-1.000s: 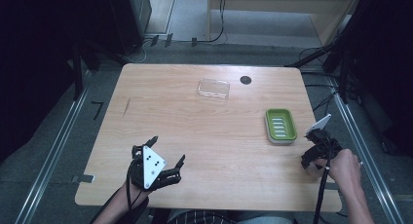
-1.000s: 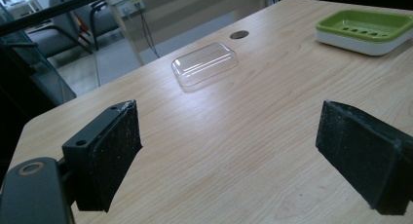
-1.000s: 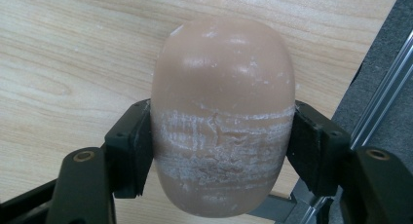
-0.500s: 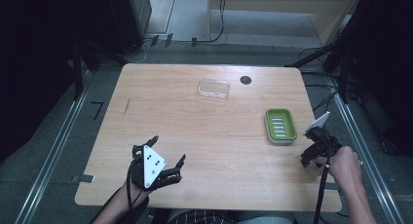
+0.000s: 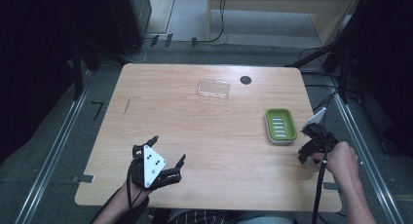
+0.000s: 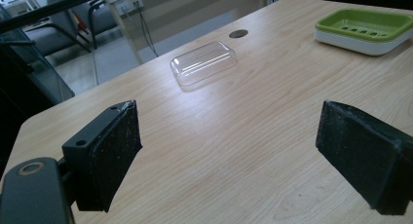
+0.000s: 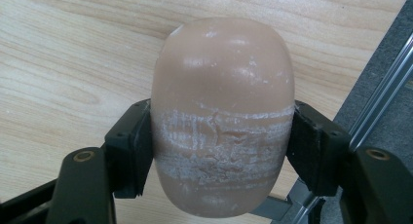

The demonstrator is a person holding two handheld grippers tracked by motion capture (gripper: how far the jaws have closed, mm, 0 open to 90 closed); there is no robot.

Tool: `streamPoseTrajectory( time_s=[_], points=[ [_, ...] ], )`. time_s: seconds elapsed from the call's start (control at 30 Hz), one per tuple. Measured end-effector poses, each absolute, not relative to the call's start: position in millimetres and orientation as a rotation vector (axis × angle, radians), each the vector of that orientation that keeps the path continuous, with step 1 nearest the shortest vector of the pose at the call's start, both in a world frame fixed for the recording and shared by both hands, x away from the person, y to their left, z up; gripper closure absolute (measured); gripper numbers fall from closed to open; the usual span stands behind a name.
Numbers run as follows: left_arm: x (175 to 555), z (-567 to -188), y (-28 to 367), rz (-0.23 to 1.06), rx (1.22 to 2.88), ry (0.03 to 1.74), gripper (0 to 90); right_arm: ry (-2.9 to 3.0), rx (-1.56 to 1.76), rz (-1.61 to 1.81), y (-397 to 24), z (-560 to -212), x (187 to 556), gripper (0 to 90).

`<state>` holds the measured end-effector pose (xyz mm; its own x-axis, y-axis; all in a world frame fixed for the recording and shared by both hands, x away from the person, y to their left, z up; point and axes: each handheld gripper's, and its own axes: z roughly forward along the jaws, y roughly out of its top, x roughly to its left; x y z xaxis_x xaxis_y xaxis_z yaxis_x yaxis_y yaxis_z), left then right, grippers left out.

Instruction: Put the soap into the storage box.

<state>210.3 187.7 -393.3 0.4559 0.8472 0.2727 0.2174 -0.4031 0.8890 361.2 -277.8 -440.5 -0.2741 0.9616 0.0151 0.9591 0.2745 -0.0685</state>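
Note:
A beige bar of soap (image 7: 221,117) with a scuffed, whitish band sits between both pads of my right gripper (image 7: 221,156), which is shut on it above the table's right edge. From above, that right gripper (image 5: 311,148) hangs just right of the green soap dish (image 5: 280,125). My left gripper (image 5: 163,160) rests low near the front left of the table, jaws wide open and empty. Along its jaws, the left gripper (image 6: 234,156) faces a clear plastic lid (image 6: 203,63) and the green soap dish (image 6: 364,24) farther off.
The clear lid (image 5: 214,88) lies toward the back of the wooden table (image 5: 195,121), beside a dark round cable hole (image 5: 245,80). Metal rails (image 5: 56,146) run along the floor on both sides. The table's right edge (image 7: 370,58) drops to grey floor.
The right gripper with the soap has shifted slightly; the left gripper has stayed in place.

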Motion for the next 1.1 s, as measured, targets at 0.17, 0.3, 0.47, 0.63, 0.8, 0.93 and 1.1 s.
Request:
streamPoseTrajectory(
  time_s=[0.17,0.3,0.47,0.63,0.8,0.93,1.1],
  points=[
    [210,-393,188,0.955,1.873,0.898,9.8,-2.470,-1.856,0.069,-277,-438,363,33.2],
    [211,-393,188,0.955,1.872,0.897,9.8,-2.466,-1.861,0.065,-276,-436,365,33.2],
    [210,-393,188,0.954,1.871,0.898,9.8,-2.463,-1.865,0.061,-276,-431,367,33.2],
    [210,-393,188,0.955,1.871,0.898,9.8,-2.480,-1.852,0.051,-274,-429,369,33.2],
    [210,-393,188,0.955,1.869,0.897,9.8,-2.483,-1.845,0.053,-271,-428,371,33.2],
    [210,-393,188,0.955,1.872,0.896,9.8,-2.487,-1.842,0.051,-271,-425,372,33.2],
    [210,-393,188,0.956,1.873,0.897,9.8,-2.488,-1.851,0.051,-270,-419,374,33.2]
  ],
)
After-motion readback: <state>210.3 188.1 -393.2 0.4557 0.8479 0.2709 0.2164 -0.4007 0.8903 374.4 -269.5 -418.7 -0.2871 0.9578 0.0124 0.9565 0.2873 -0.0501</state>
